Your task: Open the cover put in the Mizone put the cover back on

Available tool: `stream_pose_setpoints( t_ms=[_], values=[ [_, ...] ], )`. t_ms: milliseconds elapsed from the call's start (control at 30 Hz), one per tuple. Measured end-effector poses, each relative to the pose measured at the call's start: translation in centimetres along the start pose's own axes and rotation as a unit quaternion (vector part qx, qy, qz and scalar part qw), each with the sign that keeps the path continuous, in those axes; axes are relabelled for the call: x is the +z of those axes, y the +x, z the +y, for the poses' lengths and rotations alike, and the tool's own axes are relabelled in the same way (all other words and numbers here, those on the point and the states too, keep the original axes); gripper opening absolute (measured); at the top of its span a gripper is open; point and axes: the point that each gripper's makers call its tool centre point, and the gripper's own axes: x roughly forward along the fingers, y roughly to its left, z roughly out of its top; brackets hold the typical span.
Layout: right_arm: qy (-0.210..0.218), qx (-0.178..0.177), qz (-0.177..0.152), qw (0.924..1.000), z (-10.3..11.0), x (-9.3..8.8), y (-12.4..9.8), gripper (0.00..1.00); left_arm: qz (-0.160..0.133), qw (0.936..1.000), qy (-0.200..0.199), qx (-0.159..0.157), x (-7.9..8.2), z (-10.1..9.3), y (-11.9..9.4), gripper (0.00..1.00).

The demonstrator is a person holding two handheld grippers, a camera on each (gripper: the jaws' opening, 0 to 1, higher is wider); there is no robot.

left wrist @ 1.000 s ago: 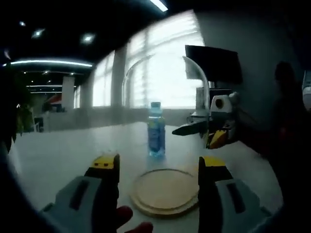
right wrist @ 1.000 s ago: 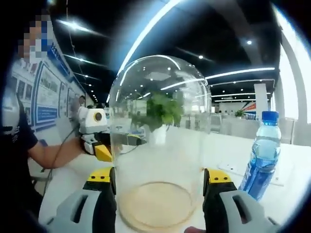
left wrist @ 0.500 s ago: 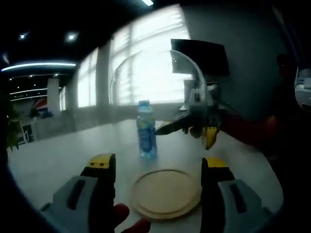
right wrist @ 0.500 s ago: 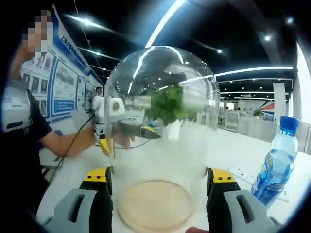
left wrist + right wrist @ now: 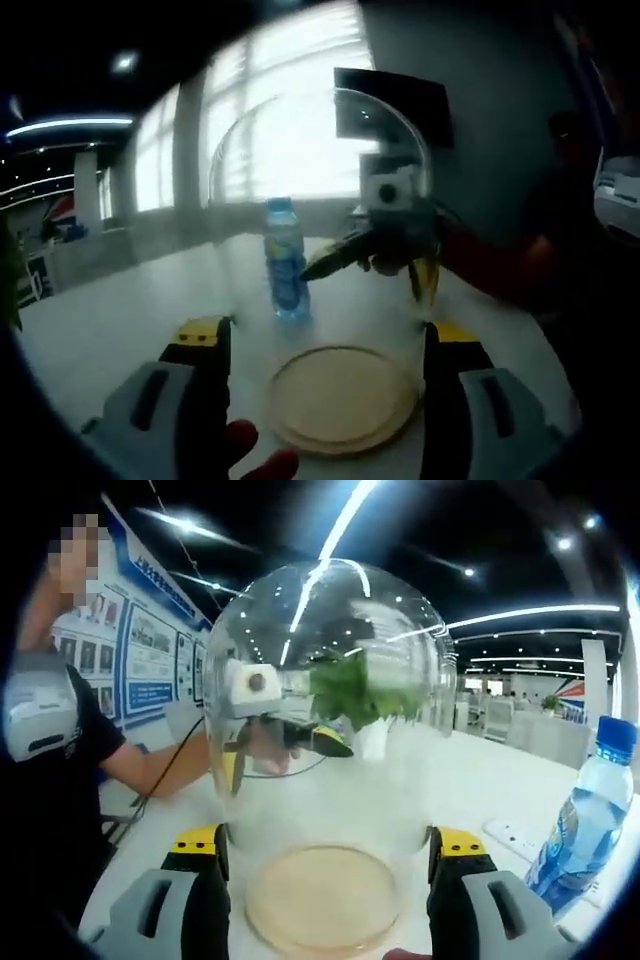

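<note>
Glass cover over wooden base — rigid, slick, breakable; right gripper jaws flank its lower wall, contact unclear; left gripper jaws wide.

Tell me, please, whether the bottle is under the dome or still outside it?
Outside. The bottle stands upright on the table beside the glass dome; the wooden base under the dome is bare.

clear glossy glass cover, matt wooden base
</note>
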Motion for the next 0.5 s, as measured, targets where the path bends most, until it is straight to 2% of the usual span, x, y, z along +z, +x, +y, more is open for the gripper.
stream_pose_setpoints(
  t_ms=[167,300,500],
  values=[
    [0.003,0.004,0.002,1.0,0.06,-0.02,0.02,0.76,0.009,0.9999,0.005,-0.012,-0.63,0.06,0.92,0.71],
    [0.014,0.01,-0.006,0.9998,-0.1,-0.18,0.2,0.77,0.021,0.9994,0.021,-0.019,-0.81,0.04,0.8,0.71],
    [0.024,0.016,-0.014,0.9995,-0.07,-0.21,0.4,0.79,0.005,0.9993,0.016,-0.033,-1.0,0.24,0.92,0.72]
  ],
)
